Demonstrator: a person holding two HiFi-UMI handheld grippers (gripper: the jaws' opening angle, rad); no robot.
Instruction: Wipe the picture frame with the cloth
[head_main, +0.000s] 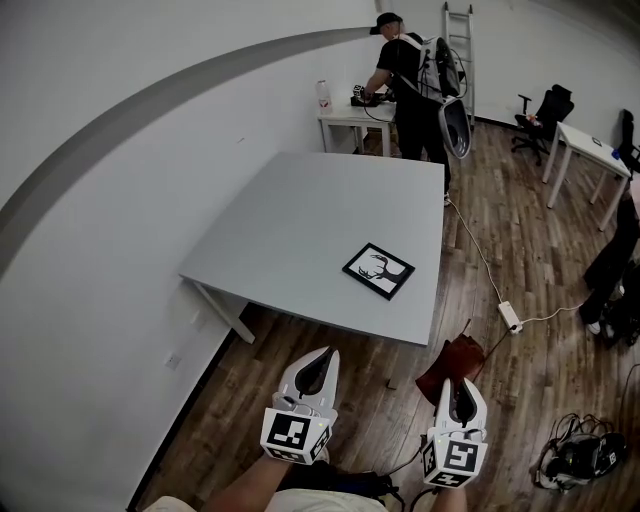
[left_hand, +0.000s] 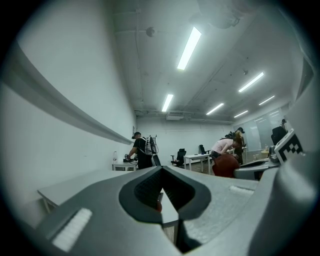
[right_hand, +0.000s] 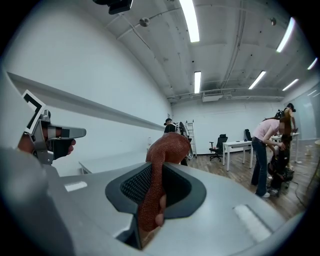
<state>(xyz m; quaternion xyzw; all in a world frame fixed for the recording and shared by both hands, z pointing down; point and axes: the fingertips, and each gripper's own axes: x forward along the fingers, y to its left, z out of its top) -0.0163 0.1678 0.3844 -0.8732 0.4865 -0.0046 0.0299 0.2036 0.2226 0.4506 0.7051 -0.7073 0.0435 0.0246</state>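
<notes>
A black picture frame (head_main: 378, 270) with a white deer drawing lies flat near the front right corner of the grey table (head_main: 300, 230). Both grippers hang over the wooden floor, short of the table's front edge. My left gripper (head_main: 322, 358) is shut with nothing between its jaws; in the left gripper view it (left_hand: 162, 172) points across the table top (left_hand: 75, 187). My right gripper (head_main: 463, 388) is shut on a reddish-brown cloth (head_main: 452, 362), which bunches up above the jaws in the right gripper view (right_hand: 167, 147). Neither gripper view shows the frame.
A white wall runs along the left. A person (head_main: 410, 85) stands at a small white desk (head_main: 350, 118) beyond the table, a ladder (head_main: 460, 40) behind. A power strip (head_main: 510, 317) with its cable lies on the floor at right, near more desks and chairs (head_main: 545, 115).
</notes>
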